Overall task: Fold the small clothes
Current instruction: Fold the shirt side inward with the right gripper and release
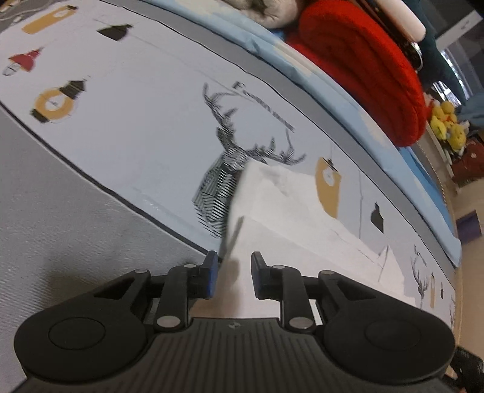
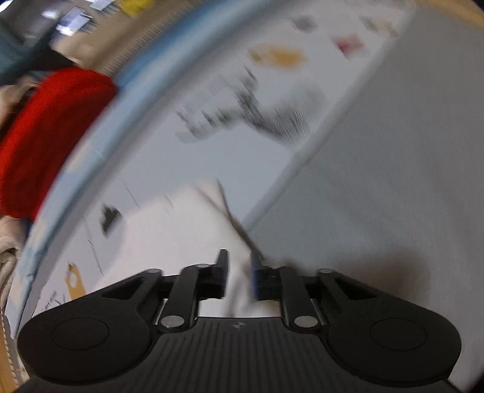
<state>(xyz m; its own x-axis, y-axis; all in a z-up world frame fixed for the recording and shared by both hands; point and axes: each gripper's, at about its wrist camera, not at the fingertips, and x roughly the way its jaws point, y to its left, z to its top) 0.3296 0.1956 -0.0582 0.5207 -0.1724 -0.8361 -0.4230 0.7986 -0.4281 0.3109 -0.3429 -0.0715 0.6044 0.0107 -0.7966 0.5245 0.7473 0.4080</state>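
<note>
A small white garment (image 1: 290, 217) lies folded on a pale printed cloth with a deer drawing (image 1: 233, 169). My left gripper (image 1: 233, 272) is open, its blue-padded fingers (image 1: 211, 275) set either side of the garment's near edge, where a thin grey strap (image 1: 233, 238) hangs. In the blurred right wrist view the same white garment (image 2: 169, 229) lies ahead. My right gripper (image 2: 239, 272) is open, with white fabric and a grey strap (image 2: 239, 229) running between its jaws.
A rolled red blanket (image 1: 363, 66) and beige fabric (image 1: 272, 12) sit on a light blue sheet (image 1: 332, 90) at the far side. The red blanket also shows in the right wrist view (image 2: 45, 133). Grey mat (image 1: 60, 193) lies to the left. Yellow toys (image 1: 447, 124) sit beyond.
</note>
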